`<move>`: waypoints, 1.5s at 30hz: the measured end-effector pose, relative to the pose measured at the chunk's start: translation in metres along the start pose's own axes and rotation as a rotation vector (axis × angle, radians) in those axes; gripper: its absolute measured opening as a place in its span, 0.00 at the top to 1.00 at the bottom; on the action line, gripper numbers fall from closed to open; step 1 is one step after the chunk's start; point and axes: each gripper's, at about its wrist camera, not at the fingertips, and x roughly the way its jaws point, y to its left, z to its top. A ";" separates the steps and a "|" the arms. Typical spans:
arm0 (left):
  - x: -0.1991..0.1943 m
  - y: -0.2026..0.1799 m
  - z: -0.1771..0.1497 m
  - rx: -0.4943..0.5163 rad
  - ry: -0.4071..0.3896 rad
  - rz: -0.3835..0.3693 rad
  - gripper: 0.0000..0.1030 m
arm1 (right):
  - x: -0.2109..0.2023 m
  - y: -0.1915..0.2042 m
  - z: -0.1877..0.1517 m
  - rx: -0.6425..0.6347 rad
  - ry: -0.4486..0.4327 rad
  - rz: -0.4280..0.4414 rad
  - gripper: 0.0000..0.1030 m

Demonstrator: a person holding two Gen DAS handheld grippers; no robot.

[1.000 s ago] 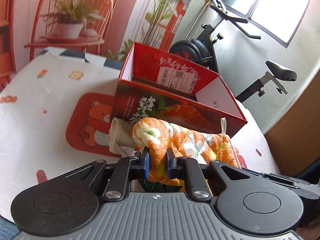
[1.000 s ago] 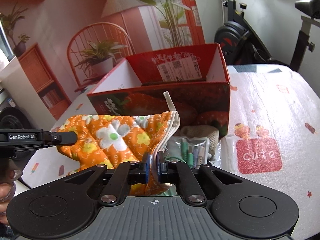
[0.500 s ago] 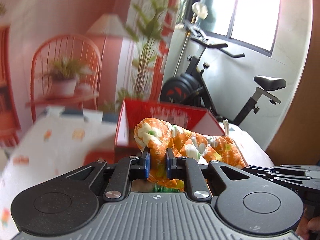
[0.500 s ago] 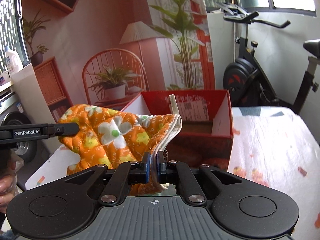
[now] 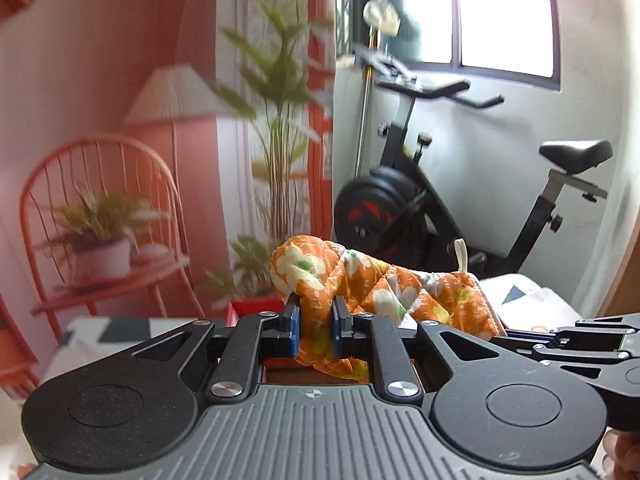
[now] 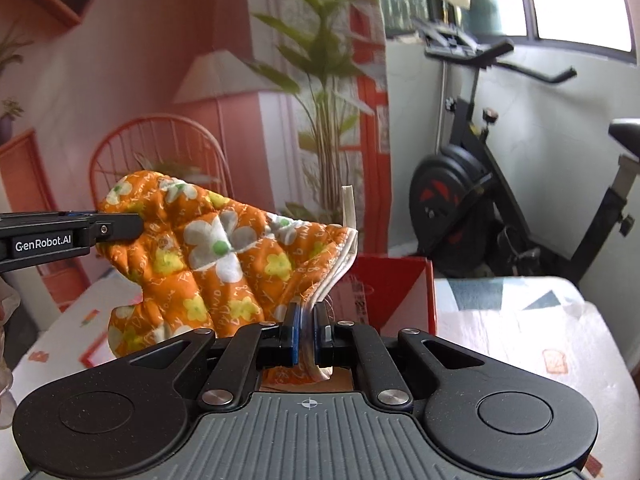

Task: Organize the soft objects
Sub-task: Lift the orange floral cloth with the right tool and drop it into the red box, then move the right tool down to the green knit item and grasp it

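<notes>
- Right now both tools are clamped on one orange flowered oven mitt (image 6: 208,264), which hangs stretched in the air between them.
- On the left gripper (image 5: 314,330), the blue pads pinch a bunched end of the quilted cloth, and a bit of it droops below the fingers.
- Over on the right gripper (image 6: 306,336), the pads squeeze the mitt's white-trimmed cuff edge, nearly shut on the thin layers.
- From the right wrist view the left tool's fingers come in from the left edge and bite the mitt's far tip.
- A white hanging loop (image 6: 349,210) sticks straight up from the cuff.
- Behind and below the mitt sits the red cardboard box (image 6: 394,292), its open top showing just past the cloth; whether the mitt hangs over the box or short of it, I cannot tell.
- That box rests on a table with a white patterned cover (image 6: 520,332).
- Beyond stand an exercise bike (image 5: 420,216) and a backdrop wall (image 5: 100,60) printed with a chair, a lamp and plants.
- Part of a person's hand (image 5: 624,456) shows at the lower right corner of the left wrist view.
</notes>
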 end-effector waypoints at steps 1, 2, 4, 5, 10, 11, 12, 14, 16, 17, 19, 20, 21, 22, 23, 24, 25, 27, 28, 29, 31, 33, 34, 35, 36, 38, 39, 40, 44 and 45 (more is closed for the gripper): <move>0.012 0.002 -0.003 -0.002 0.030 -0.001 0.84 | 0.012 -0.003 -0.003 0.002 0.025 -0.008 0.94; 0.021 0.002 -0.006 -0.004 0.060 -0.003 0.84 | 0.020 -0.006 -0.004 0.002 0.046 -0.013 0.94; 0.035 0.007 -0.016 -0.001 0.118 -0.016 0.84 | 0.036 -0.011 -0.016 0.006 0.094 -0.021 0.94; 0.040 0.008 -0.021 0.000 0.148 -0.021 0.84 | 0.041 -0.013 -0.018 0.011 0.115 -0.021 0.94; 0.066 0.006 -0.040 0.049 0.301 -0.077 0.84 | 0.059 -0.017 -0.040 0.030 0.214 -0.026 0.94; 0.068 0.005 -0.044 0.059 0.321 -0.080 0.84 | 0.062 -0.018 -0.042 0.036 0.227 -0.025 0.94; 0.070 0.006 -0.047 0.061 0.336 -0.082 0.84 | 0.065 -0.017 -0.044 0.040 0.241 -0.025 0.94; 0.071 0.008 -0.051 0.048 0.361 -0.097 0.84 | 0.068 -0.015 -0.047 0.033 0.257 -0.024 0.94; 0.074 0.009 -0.052 0.044 0.385 -0.106 0.84 | 0.068 -0.012 -0.049 0.025 0.270 -0.029 0.94; 0.074 0.009 -0.052 0.049 0.395 -0.108 0.84 | 0.070 -0.011 -0.050 0.024 0.275 -0.029 0.94; 0.076 0.008 -0.052 0.066 0.414 -0.106 0.83 | 0.069 -0.011 -0.051 0.024 0.285 -0.033 0.93; 0.077 0.007 -0.052 0.072 0.418 -0.103 0.83 | 0.070 -0.010 -0.051 0.025 0.288 -0.039 0.93; 0.079 0.005 -0.050 0.076 0.416 -0.098 0.81 | 0.069 -0.010 -0.050 0.025 0.289 -0.050 0.89; 0.078 0.005 -0.048 0.079 0.413 -0.094 0.75 | 0.068 -0.011 -0.049 0.024 0.289 -0.069 0.88; 0.076 0.006 -0.047 0.077 0.407 -0.096 0.70 | 0.065 -0.010 -0.049 0.015 0.284 -0.085 0.87; 0.073 0.006 -0.045 0.071 0.396 -0.101 0.59 | 0.062 -0.009 -0.048 0.003 0.273 -0.095 0.83; 0.068 0.007 -0.044 0.066 0.383 -0.101 0.51 | 0.058 -0.008 -0.047 -0.013 0.262 -0.100 0.78; 0.059 0.009 -0.040 0.063 0.360 -0.093 0.47 | 0.050 -0.004 -0.045 -0.035 0.240 -0.110 0.71; 0.055 0.009 -0.037 0.059 0.355 -0.095 0.47 | 0.045 -0.003 -0.044 -0.038 0.229 -0.112 0.71; 0.050 0.010 -0.035 0.050 0.350 -0.103 0.48 | 0.039 -0.003 -0.043 -0.037 0.218 -0.108 0.71; 0.035 0.013 -0.032 0.033 0.334 -0.121 0.47 | 0.026 -0.002 -0.041 -0.027 0.195 -0.098 0.71; 0.017 0.014 -0.032 0.020 0.311 -0.127 0.48 | 0.010 -0.002 -0.042 -0.015 0.165 -0.083 0.70; 0.007 0.015 -0.032 0.012 0.301 -0.129 0.48 | 0.000 -0.001 -0.043 -0.008 0.146 -0.072 0.70; -0.003 0.016 -0.033 0.000 0.290 -0.132 0.48 | -0.009 -0.001 -0.045 -0.001 0.131 -0.062 0.70; -0.012 0.017 -0.034 -0.014 0.280 -0.139 0.48 | -0.017 0.000 -0.047 0.007 0.119 -0.053 0.70; -0.032 0.017 -0.039 -0.036 0.262 -0.158 0.48 | -0.035 0.001 -0.053 0.024 0.094 -0.032 0.70; -0.042 0.017 -0.043 -0.044 0.254 -0.166 0.48 | -0.043 0.001 -0.057 0.032 0.083 -0.024 0.70; -0.050 0.017 -0.048 -0.048 0.249 -0.172 0.48 | -0.051 0.002 -0.062 0.040 0.075 -0.017 0.70; -0.079 0.015 -0.069 -0.058 0.236 -0.178 0.48 | -0.075 0.005 -0.082 0.065 0.069 0.010 0.71; -0.085 0.014 -0.074 -0.066 0.234 -0.176 0.48 | -0.081 0.007 -0.088 0.070 0.072 0.014 0.70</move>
